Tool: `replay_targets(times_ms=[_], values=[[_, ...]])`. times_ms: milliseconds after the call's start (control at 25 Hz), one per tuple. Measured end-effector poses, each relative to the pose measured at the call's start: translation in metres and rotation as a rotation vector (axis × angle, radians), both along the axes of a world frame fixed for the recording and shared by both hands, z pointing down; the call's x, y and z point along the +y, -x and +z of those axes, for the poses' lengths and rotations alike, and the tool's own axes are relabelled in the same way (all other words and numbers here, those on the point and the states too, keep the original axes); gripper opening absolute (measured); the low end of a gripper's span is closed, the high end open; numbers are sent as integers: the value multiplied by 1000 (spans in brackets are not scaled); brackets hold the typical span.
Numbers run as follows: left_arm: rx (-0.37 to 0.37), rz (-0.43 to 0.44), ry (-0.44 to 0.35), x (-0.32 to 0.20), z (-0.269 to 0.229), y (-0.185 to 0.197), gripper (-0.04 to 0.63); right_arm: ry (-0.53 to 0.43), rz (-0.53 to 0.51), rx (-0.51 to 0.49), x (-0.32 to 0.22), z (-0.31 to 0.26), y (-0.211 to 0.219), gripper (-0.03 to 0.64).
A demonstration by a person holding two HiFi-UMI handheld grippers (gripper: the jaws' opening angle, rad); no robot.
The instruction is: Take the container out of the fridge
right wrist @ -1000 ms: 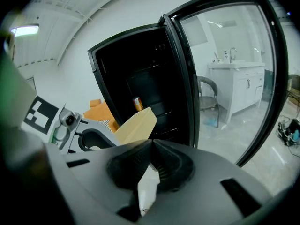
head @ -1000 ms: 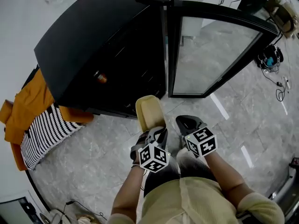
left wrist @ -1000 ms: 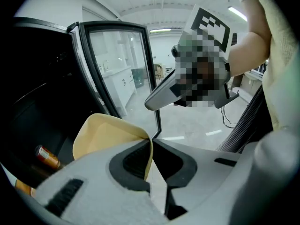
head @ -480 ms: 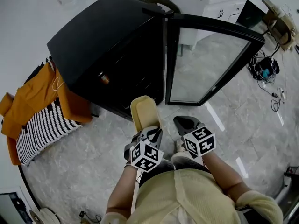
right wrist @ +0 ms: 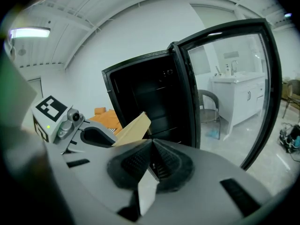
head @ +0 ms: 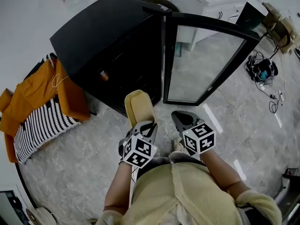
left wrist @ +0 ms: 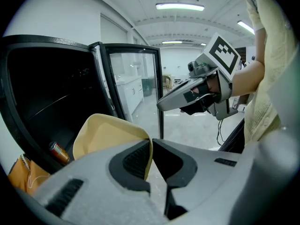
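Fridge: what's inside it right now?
One orange can shows low in the fridge, near its open front, with faint shelf lines above. Deeper in is too dark to tell. The beige container is outside, pinched in the left tongs.

**Bright white room, black fridge cavity**

Ceiling strip lights (left wrist: 180, 6) flood the room evenly. Shadows on the marble floor (head: 84, 168) are soft, and its polish throws back pale glare streaks. The fridge (left wrist: 47, 93) interior stays almost black, its detail lost. The glass door (head: 201, 64) mirrors the floor. Both gripper views bow straight edges hard and go black at the corners — their nearest foreground is blurred. The head view is sharp.
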State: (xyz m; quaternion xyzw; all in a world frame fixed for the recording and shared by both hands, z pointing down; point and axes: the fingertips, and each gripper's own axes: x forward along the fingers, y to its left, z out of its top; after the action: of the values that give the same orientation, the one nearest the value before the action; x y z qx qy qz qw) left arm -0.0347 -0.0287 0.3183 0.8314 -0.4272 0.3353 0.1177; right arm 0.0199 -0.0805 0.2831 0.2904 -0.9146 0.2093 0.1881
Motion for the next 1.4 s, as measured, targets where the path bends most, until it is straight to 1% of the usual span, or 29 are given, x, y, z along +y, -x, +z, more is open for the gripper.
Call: replay_targets(times_ms=[160,400,560,1000,1400], values=[[47,-14,8,4,-5,-2,35,1,0,-5,3,-3,-1,28],[97,-14,17,7,-12,-6,36,-1,2,6,7,-3,-3,28],[138,-38,28,6,-11,-5,36,-4,1,12,6,-2,-5,28],[146,-36,49,2,-7,-7,36,6,4,8,4,0,-3,28],[138,-31,47,-1,-5,-10,36,17,-8,14,5,4,-3,28]])
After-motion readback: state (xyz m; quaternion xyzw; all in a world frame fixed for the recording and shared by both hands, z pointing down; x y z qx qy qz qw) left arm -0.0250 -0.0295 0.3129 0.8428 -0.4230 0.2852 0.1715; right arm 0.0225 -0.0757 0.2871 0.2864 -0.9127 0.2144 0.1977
